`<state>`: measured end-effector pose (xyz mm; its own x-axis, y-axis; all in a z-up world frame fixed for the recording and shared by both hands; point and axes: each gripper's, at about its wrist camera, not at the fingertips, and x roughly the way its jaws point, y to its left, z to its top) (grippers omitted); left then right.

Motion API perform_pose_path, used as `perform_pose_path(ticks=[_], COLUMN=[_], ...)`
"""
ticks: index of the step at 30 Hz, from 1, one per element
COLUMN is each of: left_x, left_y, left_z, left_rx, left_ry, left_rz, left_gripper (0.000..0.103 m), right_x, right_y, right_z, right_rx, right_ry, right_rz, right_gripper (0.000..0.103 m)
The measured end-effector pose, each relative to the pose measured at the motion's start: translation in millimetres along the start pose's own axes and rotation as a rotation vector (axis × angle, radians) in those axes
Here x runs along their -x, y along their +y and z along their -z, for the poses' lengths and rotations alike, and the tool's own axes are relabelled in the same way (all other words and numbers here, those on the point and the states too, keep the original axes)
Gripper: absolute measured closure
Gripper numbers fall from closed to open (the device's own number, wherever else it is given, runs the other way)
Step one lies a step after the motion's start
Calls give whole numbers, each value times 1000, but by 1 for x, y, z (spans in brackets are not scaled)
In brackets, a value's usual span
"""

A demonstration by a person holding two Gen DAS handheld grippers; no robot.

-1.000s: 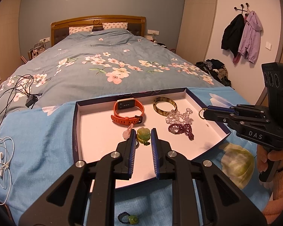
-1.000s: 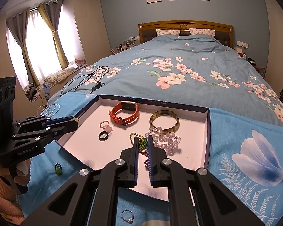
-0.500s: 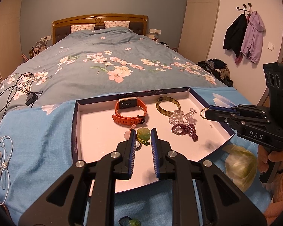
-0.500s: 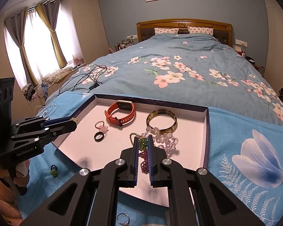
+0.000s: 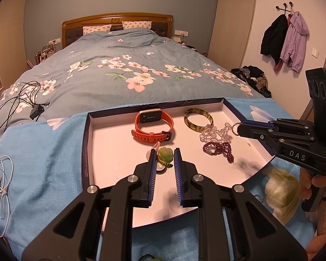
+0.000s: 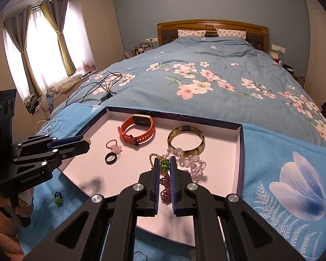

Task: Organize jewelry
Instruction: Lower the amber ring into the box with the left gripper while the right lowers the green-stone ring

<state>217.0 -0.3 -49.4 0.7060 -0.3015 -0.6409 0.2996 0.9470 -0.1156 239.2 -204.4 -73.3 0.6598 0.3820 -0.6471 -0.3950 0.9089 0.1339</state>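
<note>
A shallow white tray (image 5: 110, 143) (image 6: 219, 128) lies on a blue cloth on the bed. In it are an orange watch (image 5: 154, 126) (image 6: 137, 130), a brown bangle (image 5: 198, 119) (image 6: 185, 140), a clear bead bracelet (image 5: 215, 131) (image 6: 191, 158), a purple bead bracelet (image 5: 219, 149), a pink ring (image 6: 114, 146) and a black ring (image 6: 110, 158). My left gripper (image 5: 165, 154) (image 6: 87, 141) is shut on a green rose pendant (image 5: 164, 155) above the tray. My right gripper (image 6: 164, 163) (image 5: 237, 128) is shut on a gold chain with green beads (image 6: 163, 163) above the tray's right side.
A green-and-black ring (image 6: 58, 199) and a silver ring (image 6: 139, 256) lie on the blue cloth in front of the tray. White earphones (image 5: 0, 176) and black cables (image 5: 17, 104) lie on the left of the bed.
Both grippers have drawn back slightly with their pieces still held; the tray and its contents have not moved.
</note>
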Motion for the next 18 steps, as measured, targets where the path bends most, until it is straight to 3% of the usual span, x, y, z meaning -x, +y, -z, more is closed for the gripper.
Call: perform_pose_path(ticks=[18], left_x=[-12], left_y=[1], left_z=[-1], left_rx=[7], left_ry=[21], left_rz=[-17], left_gripper=[87], right_x=[-10], right_y=[-3], right_z=[-4], right_rx=[-1], right_ry=[17], right_rz=[13], right_gripper=[96])
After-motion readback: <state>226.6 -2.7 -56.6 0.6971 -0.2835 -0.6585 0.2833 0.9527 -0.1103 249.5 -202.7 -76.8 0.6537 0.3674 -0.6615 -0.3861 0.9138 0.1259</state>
